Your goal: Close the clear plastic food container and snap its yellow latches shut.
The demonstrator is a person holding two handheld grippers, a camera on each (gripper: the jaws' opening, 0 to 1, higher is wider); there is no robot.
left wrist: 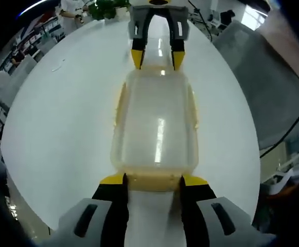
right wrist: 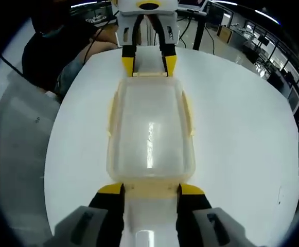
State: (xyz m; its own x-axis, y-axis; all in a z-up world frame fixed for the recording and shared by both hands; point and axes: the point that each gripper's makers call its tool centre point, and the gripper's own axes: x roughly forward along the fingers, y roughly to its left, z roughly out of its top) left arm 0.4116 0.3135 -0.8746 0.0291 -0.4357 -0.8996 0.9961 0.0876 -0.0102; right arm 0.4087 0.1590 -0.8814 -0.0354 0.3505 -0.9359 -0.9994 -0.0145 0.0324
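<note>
A clear plastic container (left wrist: 157,128) (right wrist: 150,134) lies lengthwise on the white table with its lid resting on top. Yellow latches (left wrist: 119,103) (right wrist: 188,116) run along its long sides. In the left gripper view my left gripper (left wrist: 153,180) stands open at the near end, its yellow tips on either side of the yellow end latch (left wrist: 154,183). The right gripper (left wrist: 157,56) faces it at the far end, also open. In the right gripper view the right gripper (right wrist: 150,189) straddles the near end latch (right wrist: 150,191), and the left gripper (right wrist: 149,64) flanks the far latch (right wrist: 150,74).
The white round table (left wrist: 62,128) (right wrist: 242,128) has bare room on both sides of the container. A grey padded surface (left wrist: 273,77) (right wrist: 15,144) borders one edge. A person in dark clothes (right wrist: 51,46) sits beside it. A green plant (left wrist: 105,7) stands at the far edge.
</note>
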